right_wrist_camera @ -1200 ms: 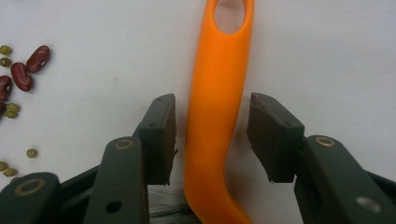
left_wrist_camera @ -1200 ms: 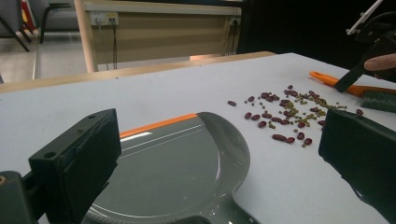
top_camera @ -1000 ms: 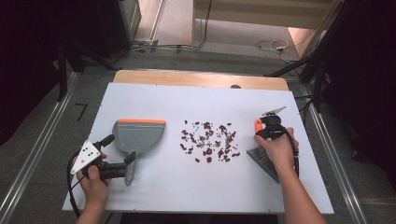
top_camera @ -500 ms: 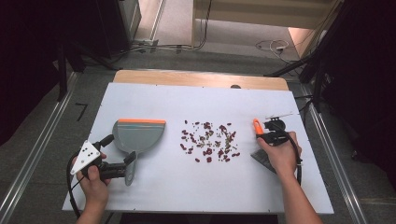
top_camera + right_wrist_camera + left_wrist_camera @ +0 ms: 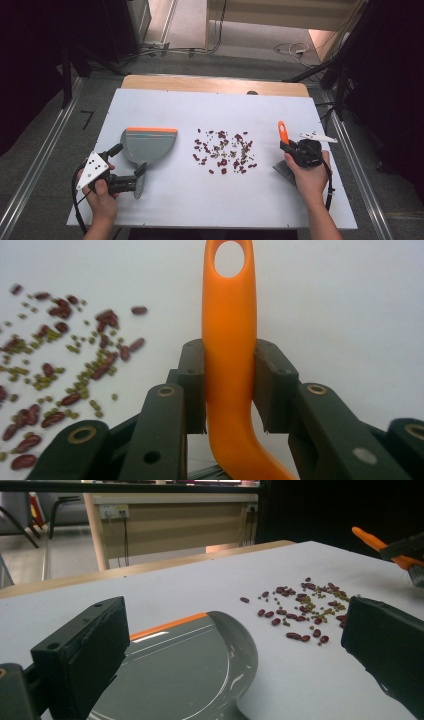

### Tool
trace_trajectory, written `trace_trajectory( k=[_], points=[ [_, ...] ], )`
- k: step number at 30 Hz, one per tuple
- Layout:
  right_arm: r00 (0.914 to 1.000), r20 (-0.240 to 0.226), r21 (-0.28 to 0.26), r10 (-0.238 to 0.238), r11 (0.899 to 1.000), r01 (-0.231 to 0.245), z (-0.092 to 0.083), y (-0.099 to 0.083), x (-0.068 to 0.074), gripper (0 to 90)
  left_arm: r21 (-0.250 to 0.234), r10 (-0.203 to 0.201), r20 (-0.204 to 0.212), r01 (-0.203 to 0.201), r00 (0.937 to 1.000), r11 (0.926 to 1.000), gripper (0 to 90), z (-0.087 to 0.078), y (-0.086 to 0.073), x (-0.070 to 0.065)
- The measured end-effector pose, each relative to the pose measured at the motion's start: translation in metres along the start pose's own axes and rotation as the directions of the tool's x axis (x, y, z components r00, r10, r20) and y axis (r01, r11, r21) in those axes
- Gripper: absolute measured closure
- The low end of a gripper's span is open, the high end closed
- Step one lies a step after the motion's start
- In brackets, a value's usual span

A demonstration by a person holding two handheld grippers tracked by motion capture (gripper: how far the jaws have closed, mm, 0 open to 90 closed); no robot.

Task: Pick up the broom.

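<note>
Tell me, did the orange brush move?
Yes. The brush, clamped in the right gripper, slid left toward the beans, and its handle swung from pointing left to pointing away.

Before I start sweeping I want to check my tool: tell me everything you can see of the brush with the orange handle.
The brush has a smooth orange handle that looks like plastic, flat and slightly curved, with a round hanging hole at its tip. The right gripper is shut on the handle, a black pad pressing each side. In the high view the handle points up and away from the person, and the grey bristle head reaches down to the white table, right of the scattered beans. The bristles are partly hidden by the hand.
</note>
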State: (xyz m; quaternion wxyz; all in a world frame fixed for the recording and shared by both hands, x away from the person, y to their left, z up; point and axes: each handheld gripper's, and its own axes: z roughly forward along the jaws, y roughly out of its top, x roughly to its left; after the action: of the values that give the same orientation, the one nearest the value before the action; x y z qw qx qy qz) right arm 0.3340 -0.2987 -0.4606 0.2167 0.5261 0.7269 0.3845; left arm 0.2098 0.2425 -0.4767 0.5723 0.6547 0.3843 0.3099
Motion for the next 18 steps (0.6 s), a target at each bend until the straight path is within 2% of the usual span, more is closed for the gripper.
trace_trajectory(
  k=[2, 6, 8, 11, 12, 16, 18],
  points=[
    [1.0, -0.002, -0.055, 0.0, 0.998, 0.0, -0.008, -0.004, 0.0, 67.1, -0.007, -0.001, 0.008, 0.001, 1.0, 1.0, 0.0, 0.001, 0.002, -0.003],
    [0.9972, -0.071, -0.15, 0.025, 0.988, -0.035, -0.022, -0.007, -0.006, 67.1, -0.014, 0.005, 0.015, -0.005, 0.9999, 0.9999, 0.0, 0.002, 0.005, -0.007],
    [0.9953, -0.086, -0.178, 0.045, 0.982, -0.06, -0.028, -0.007, -0.008, 67.1, -0.017, 0.004, 0.018, -0.003, 0.9998, 0.9999, 0.0, 0.003, 0.006, -0.008],
    [0.9908, -0.13, -0.231, 0.036, 0.971, -0.065, -0.035, -0.007, -0.008, 67.1, -0.017, 0.003, 0.023, -0.002, 0.9997, 0.9998, 0.0, 0.005, 0.006, -0.01],
    [0.9829, -0.181, -0.246, 0.035, 0.966, -0.079, -0.036, -0.007, -0.009, 67.1, -0.015, 0.006, 0.025, -0.005, 0.9997, 0.9999, 0.0, 0.006, 0.006, -0.01],
    [0.9677, -0.243, -0.293, 0.068, 0.946, -0.14, -0.04, -0.005, -0.014, 67.1, -0.018, 0.005, 0.028, -0.004, 0.9996, 0.9998, 0.0, 0.009, 0.007, -0.013],
    [0.9582, -0.278, -0.31, 0.067, 0.938, -0.155, -0.043, -0.004, -0.016, 67.1, -0.017, 0.017, 0.03, -0.016, 0.9994, 0.9997, 0.0, 0.01, 0.008, -0.016]
  ],
)
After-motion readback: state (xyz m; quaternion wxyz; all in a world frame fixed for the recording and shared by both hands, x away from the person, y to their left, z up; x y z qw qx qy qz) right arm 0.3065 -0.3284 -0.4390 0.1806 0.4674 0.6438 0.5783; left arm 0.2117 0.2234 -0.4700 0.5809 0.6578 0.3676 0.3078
